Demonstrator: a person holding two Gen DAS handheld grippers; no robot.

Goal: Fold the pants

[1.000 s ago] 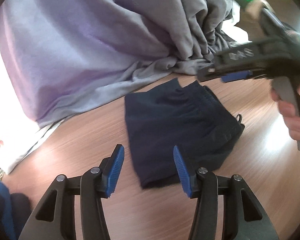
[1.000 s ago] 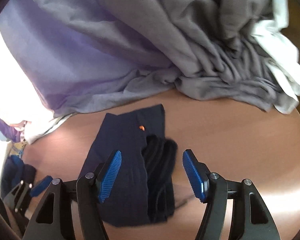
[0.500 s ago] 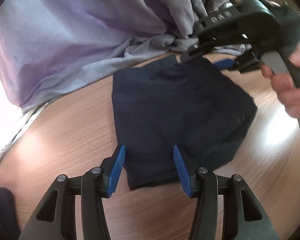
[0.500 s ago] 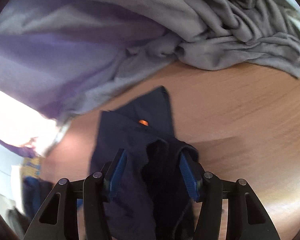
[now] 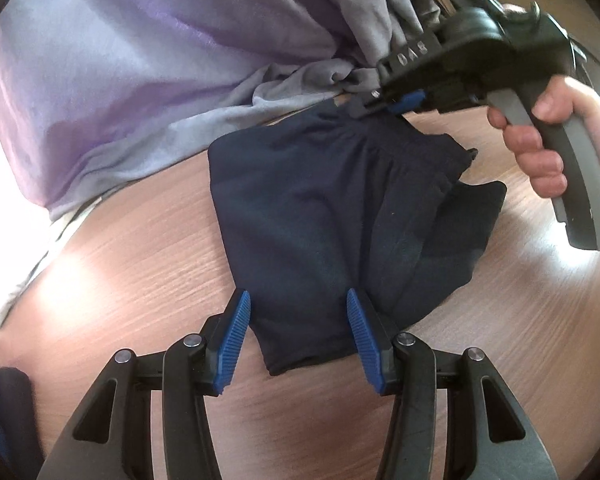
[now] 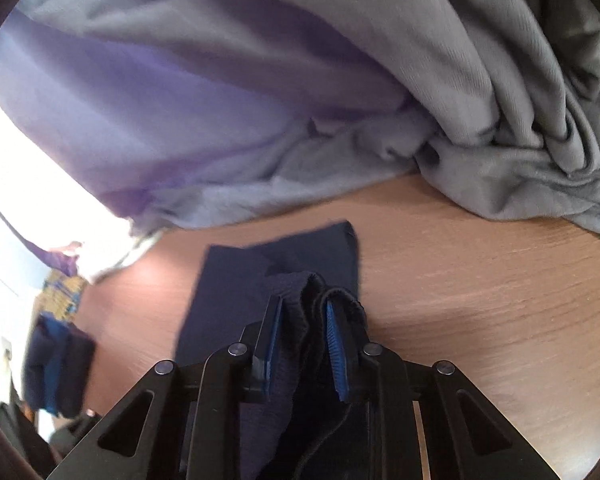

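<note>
Dark navy pants [image 5: 320,220] lie partly folded on the wooden table [image 5: 120,264]. My left gripper [image 5: 296,300] hovers open over their near hem, a blue pad on either side of the cloth and neither touching it. At the far end, the right gripper [image 5: 364,110], held by a hand [image 5: 540,152], has its jaws closing on the gathered waistband. In the right wrist view the bunched waistband [image 6: 304,292] fills the narrow gap in my right gripper [image 6: 304,308], and the rest of the pants [image 6: 240,276] stretches away beyond it.
A big heap of grey and lavender cloth [image 5: 140,60] [image 6: 220,100] crowds the far side of the table, touching the pants' far edge. More dark blue clothing [image 6: 56,360] sits off to the left. Bare wood [image 6: 480,280] runs to the right of the pants.
The right gripper came down onto the waistband and narrowed from wide open to pinching the bunched cloth. The left gripper dropped closer to the near hem, still equally open.
</note>
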